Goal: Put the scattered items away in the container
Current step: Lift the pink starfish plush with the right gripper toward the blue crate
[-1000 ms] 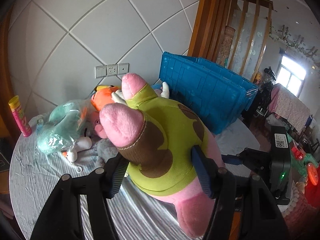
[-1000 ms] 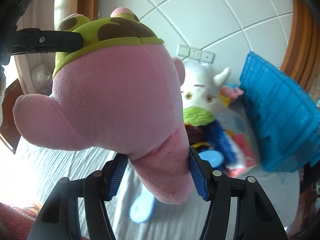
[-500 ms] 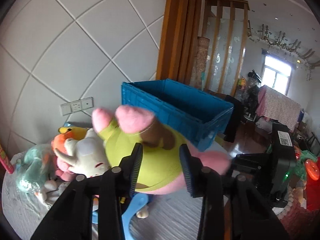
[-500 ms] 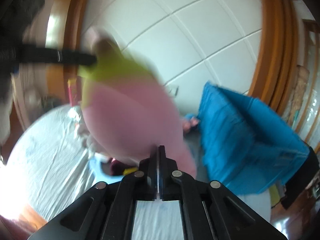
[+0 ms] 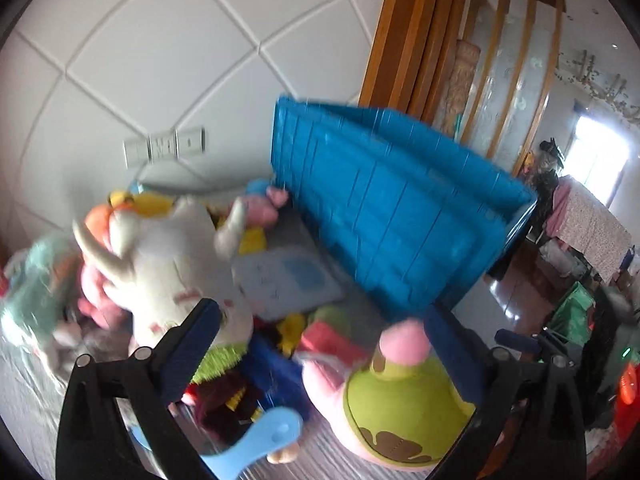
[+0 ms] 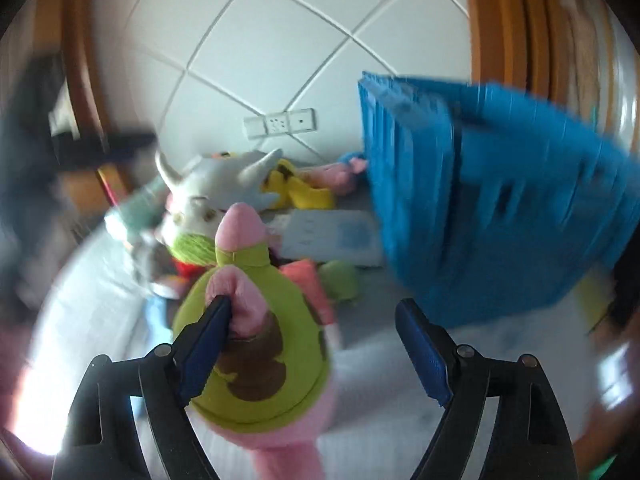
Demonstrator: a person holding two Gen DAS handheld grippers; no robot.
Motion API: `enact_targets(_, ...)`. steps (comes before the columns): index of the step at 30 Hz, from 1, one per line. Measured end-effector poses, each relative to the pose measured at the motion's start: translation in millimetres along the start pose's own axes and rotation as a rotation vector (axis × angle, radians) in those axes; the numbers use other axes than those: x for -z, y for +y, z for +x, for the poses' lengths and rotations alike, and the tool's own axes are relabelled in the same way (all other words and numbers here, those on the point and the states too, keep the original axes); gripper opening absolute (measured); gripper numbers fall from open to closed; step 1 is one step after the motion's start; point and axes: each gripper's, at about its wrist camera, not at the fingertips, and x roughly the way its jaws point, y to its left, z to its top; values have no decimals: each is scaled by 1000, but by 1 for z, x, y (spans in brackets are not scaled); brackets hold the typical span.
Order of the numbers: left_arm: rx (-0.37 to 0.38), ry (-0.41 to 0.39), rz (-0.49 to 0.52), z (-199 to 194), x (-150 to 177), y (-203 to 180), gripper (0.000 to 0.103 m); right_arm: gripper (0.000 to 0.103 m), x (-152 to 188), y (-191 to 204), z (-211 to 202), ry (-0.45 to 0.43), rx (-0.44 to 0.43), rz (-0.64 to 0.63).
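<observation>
Left wrist view: the left gripper point(image 5: 324, 344) is spread wide with nothing pinched — the pink starfish plush point(image 5: 400, 396) sits on the table point(image 5: 32, 412) by its right finger, in front of the blue crate point(image 5: 400, 216), which stands at the table's far edge by the wall.

Right wrist view, pretty blurry: right gripper point(image 6: 316, 344) spread too — the plush point(image 6: 256, 344) touches its left finger, crate point(image 6: 500, 208) beyond.

Left claw point(image 5: 320, 340) gapes — pink plush point(image 5: 396, 400) lies beside blue crate point(image 5: 400, 216).
</observation>
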Motion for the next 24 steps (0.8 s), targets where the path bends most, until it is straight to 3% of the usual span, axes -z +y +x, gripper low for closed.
enact_targets(5,-26,70,-26,32,23,1,103,83,-8,5,8,-9,1,-25)
enact_targets(11,-90,37,-41,5,38,-2,103,83,-45,3,26,23,18,-77)
enact_targets(16,-126,79,-16,5,54,-24,103,83,-64,3,32,6,25,-116)
enact_targets(19,-127,124,-38,24,62,-32,103,83,-65,-6,16,-14,36,-108)
enact_targets(24,-127,99,-83,42,52,-37,103,83,-41,-28,-5,34,63,-90)
